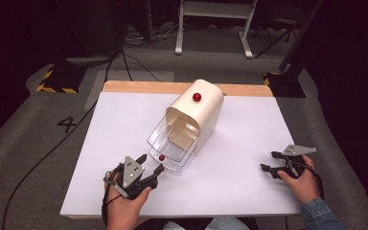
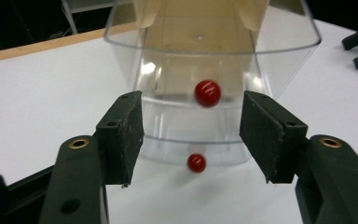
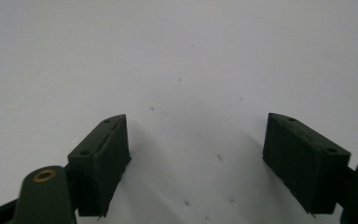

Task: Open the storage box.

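As I read the scene from the drawer box, here is my note:
Landmark: the cream drawer box (image 1: pixel 199 112) stands near the middle of the white table (image 1: pixel 249 182), with a red knob (image 1: pixel 197 97) on its top.
Drawers: two clear drawers (image 1: pixel 170 143) are pulled out of its front toward me; the lower drawer (image 2: pixel 191 140) carries a small red knob (image 2: pixel 196 163), and a second red knob (image 2: pixel 208 93) sits on the drawer above.
Left hand-held gripper (image 1: pixel 154 171): just in front of the lower drawer, jaws spread either side of its knob, pads clear of it.
Right hand-held gripper (image 1: pixel 268 162): well to the right of the drawer box, jaws spread over bare table, holding nothing.
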The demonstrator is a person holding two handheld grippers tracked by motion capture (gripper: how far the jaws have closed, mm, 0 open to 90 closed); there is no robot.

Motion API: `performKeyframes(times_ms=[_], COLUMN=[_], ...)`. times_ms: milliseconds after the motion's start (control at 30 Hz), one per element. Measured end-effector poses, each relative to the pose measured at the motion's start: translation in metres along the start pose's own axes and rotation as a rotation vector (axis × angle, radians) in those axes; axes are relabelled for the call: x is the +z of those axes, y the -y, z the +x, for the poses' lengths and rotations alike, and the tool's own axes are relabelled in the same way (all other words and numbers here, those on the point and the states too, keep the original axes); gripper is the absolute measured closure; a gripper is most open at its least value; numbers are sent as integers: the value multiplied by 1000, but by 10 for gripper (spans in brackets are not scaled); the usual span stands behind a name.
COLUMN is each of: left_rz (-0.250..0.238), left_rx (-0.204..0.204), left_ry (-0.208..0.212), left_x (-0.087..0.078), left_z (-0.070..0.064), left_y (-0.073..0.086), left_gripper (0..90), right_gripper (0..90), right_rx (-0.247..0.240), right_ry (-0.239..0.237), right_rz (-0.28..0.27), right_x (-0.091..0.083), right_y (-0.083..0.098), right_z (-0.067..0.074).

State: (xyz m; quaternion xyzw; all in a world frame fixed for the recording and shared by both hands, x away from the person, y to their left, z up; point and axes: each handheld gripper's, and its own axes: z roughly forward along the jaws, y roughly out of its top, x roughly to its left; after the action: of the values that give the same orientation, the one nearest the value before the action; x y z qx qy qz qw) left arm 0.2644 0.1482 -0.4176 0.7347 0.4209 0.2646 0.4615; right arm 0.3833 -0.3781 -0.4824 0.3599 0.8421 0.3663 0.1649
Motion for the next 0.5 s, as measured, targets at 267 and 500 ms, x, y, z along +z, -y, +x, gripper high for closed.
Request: performKeyframes(times_ms=[267, 500], left_rz=[102, 206], left_rx=[43, 56], left_ry=[11, 25], left_x=[-15, -21], left_z=[32, 67], left_y=[11, 22], left_gripper=[324, 269], right_gripper=[228, 228], right_rx=[-1, -2], right_ry=[1, 2], right_rz=[0, -1], right_x=[0, 0], right_y=[0, 0], right_z=[0, 0])
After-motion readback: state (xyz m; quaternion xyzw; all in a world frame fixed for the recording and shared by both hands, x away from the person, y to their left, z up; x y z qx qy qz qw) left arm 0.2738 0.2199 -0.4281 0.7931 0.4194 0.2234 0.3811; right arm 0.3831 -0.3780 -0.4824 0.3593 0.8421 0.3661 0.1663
